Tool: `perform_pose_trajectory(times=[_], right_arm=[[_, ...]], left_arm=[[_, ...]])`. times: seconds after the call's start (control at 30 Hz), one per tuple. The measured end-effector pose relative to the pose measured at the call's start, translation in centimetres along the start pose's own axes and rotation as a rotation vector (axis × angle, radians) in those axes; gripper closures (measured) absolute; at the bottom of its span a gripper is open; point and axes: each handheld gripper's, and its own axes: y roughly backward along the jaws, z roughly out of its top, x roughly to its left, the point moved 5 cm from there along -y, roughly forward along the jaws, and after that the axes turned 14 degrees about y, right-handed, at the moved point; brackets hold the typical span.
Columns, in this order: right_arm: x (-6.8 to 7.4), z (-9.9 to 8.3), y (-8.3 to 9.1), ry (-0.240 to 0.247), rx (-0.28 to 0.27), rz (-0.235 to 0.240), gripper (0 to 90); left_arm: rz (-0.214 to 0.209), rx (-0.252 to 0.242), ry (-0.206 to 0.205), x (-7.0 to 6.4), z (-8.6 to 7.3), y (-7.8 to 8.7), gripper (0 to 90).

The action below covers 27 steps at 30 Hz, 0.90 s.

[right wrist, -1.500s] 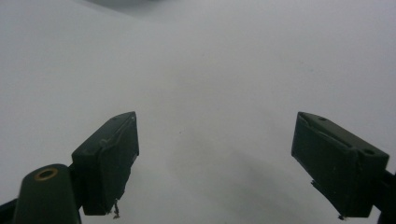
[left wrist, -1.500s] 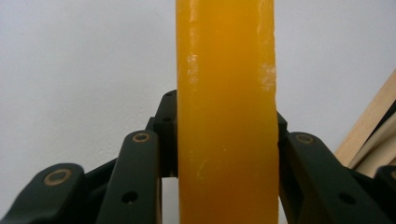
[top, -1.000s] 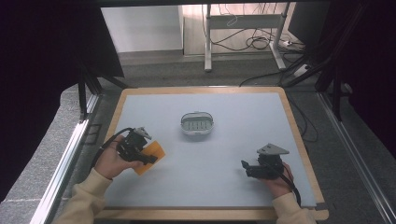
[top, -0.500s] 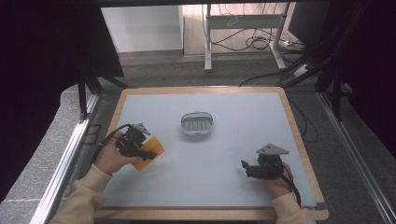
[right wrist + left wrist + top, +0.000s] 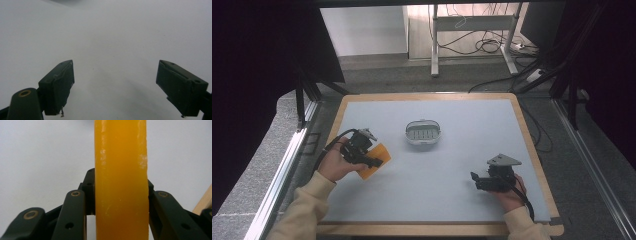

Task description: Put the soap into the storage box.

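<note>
Since a second ago the left gripper [image 5: 373, 161] has shifted very little; it and its orange bar have only edged slightly, while the right gripper [image 5: 476, 180] has stayed where it was, low over the grey mat [image 5: 452, 165].

The left gripper's jaws are clamped on the orange bar [image 5: 121, 180], a translucent amber slab like a bar of soap. In the left gripper view the bar stands on edge between the two jaws, pinched from both sides at its lower part, and runs up past the jaw tips out of the top of the view. In the high view the bar [image 5: 375, 160] sticks out beyond the jaw tips toward the middle of the mat, lying close to or on its surface.

A small grey oval dish [image 5: 423, 133] with a slotted floor sits ahead of the left jaws, well apart from the bar.

The right gripper's jaws stand wide apart with nothing between them; in the right gripper view [image 5: 115, 85] only bare mat lies between and ahead of the tips.
</note>
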Motion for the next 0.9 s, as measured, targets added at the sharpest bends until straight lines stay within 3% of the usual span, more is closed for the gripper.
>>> perform_pose_trajectory(times=[0.9], right_arm=[[0.0, 0.0, 0.0, 0.0, 0.001, 0.0, 15.6]], left_arm=[[0.019, -0.006, -0.035, -0.5, 2.7, -0.2, 61.7]])
